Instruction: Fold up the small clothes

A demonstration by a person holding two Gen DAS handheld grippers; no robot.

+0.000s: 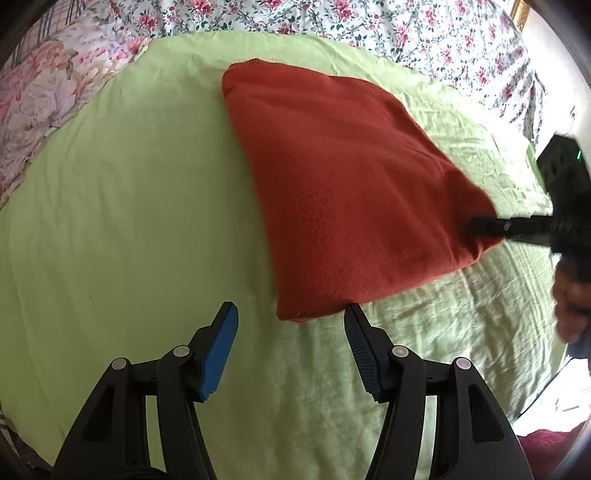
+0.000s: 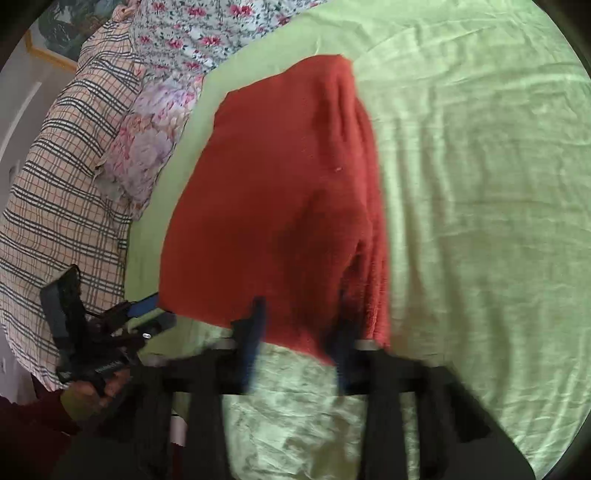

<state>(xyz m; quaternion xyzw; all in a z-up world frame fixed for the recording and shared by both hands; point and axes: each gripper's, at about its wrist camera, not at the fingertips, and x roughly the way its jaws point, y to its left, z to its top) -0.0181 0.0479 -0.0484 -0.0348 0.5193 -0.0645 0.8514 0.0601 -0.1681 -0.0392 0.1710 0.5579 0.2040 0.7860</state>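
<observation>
A rust-red garment [image 1: 343,177] lies folded into a thick wedge on the green sheet [image 1: 129,221]. My left gripper [image 1: 291,314] stands open just short of the garment's near corner, its blue pads [image 1: 221,343] bare and nothing between them. At the garment's right corner sits my right gripper [image 1: 476,225], seen side-on as one dark bar. In the right wrist view the garment [image 2: 273,206] fills the middle. My right gripper [image 2: 299,310] is blurred there, its fingers apart, with the cloth's near edge lying between them. The left gripper [image 2: 159,310] shows at the garment's left corner.
A flowered cover [image 1: 369,22] runs along the far side of the bed. A pink floral pillow [image 1: 44,88] and a checked pillow [image 2: 62,184] lie to the left. A hand [image 2: 96,395] holds the left gripper's handle. Wrinkled green sheet [image 2: 480,184] spreads to the right.
</observation>
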